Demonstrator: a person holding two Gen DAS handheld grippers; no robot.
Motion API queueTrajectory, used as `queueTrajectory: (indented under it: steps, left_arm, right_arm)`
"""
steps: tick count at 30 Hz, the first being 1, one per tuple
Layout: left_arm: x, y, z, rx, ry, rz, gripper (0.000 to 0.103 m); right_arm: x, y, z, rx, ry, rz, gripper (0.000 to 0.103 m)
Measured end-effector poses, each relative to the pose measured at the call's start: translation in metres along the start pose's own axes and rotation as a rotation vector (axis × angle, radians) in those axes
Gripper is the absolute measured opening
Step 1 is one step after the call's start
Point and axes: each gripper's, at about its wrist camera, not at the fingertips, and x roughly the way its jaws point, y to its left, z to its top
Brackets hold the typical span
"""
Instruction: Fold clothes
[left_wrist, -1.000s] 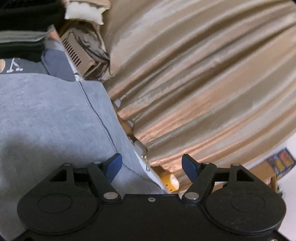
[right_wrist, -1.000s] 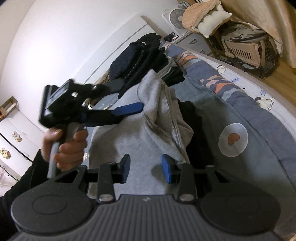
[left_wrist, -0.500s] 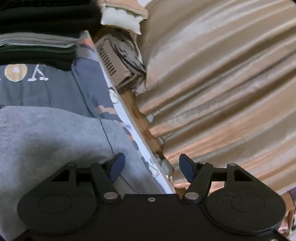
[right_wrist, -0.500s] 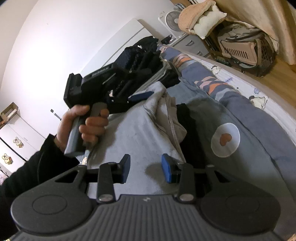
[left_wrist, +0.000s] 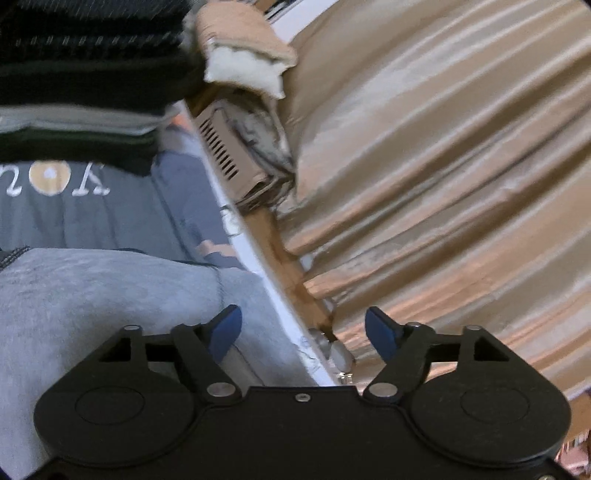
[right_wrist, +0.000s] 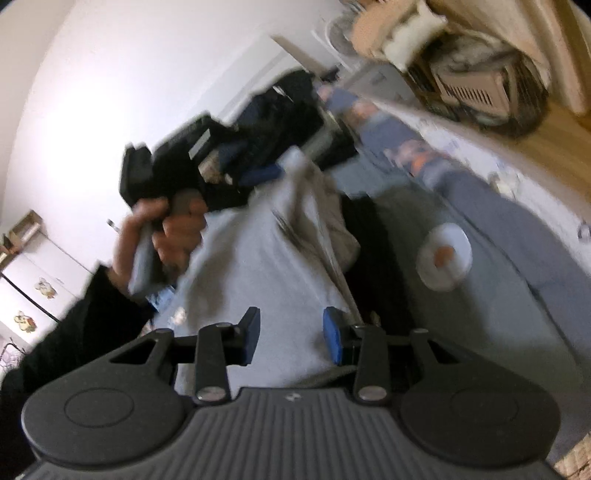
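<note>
We judge folding barely begun; the light grey fleece garment (right_wrist: 258, 266) lies spread and rumpled on the blue patterned bed cover (right_wrist: 517, 236), a stack of dark folded clothes (left_wrist: 81, 74) beyond it. Left gripper (left_wrist: 303, 328) has just been opening, its fingers wide, nothing between them; right gripper (right_wrist: 291, 336) half open above the garment, gripping nothing.

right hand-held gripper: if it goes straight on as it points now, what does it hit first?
Most likely the grey sweatshirt spread on the bed: it fills the space between and beyond the right hand-held gripper fingers. The frame is blurred, so depth is uncertain.
</note>
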Motion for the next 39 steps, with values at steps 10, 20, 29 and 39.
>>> queueTrajectory:
  steps: [10, 20, 29, 39]
  left_arm:
    - [-0.087, -0.018, -0.051, 0.079, -0.042, -0.087, 0.082]
    - [-0.131, 0.009, -0.089, 0.059, -0.076, 0.005, 0.095]
    - [-0.144, -0.005, -0.104, 0.142, -0.088, 0.137, 0.103]
    - [-0.159, -0.025, -0.126, 0.240, -0.112, 0.267, 0.103]
  right_arm:
    - [0.039, 0.039, 0.041, -0.042, -0.053, 0.067, 0.040]
    - [0.068, -0.003, 0.042, 0.026, -0.043, -0.088, 0.037]
    - [0.039, 0.017, 0.037, -0.041, -0.105, -0.198, 0.043]
    - [0.051, 0.041, 0.022, -0.154, -0.017, -0.192, 0.044]
